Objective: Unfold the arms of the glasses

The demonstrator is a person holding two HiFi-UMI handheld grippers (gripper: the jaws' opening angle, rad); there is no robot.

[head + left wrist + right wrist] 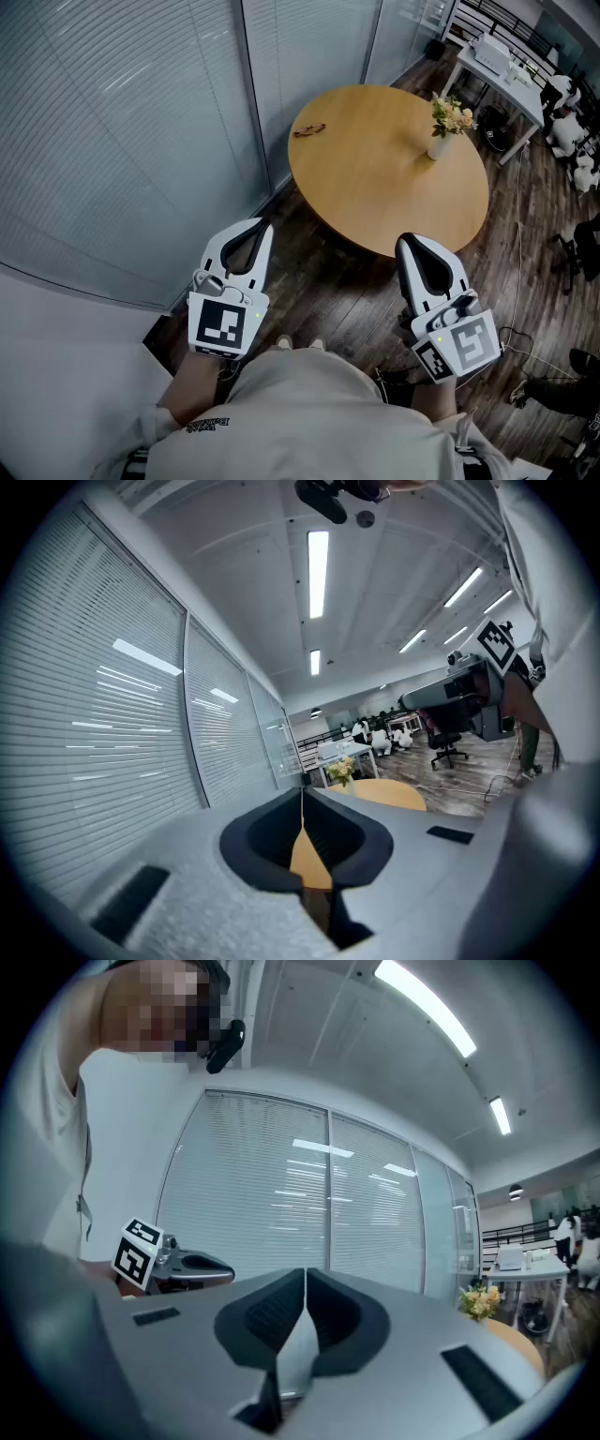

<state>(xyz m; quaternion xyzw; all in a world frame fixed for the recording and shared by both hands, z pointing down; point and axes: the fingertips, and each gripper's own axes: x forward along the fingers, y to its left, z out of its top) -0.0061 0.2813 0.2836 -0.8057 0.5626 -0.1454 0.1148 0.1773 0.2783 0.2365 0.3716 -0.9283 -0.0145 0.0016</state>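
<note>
– Round wooden table over by the glass wall, dark plank floor under it. What do you count on top?

– One pair of glasses, lying near the table's far left edge, on the side next to the wall. Too small from where I stand to tell how the arms are set. Then one white vase of flowers towards the right, well apart from the glasses. That's all on it.

– And the grippers?

– Two. The left gripper and the right gripper are both over the floor on the near side of the table, well short of the glasses. Nothing touches them.

– Fingers?

– Clenched on both. On the left gripper the tips meet with nothing between them, and the right gripper has its tips pressed together too, empty.

– How does the person hold them?

– Side by side in front of the chest, apart from each other, one in each hand, both pointing forward about level towards the table, the marker cubes at the near end by the wrists. Farther back there's one white desk.
</note>
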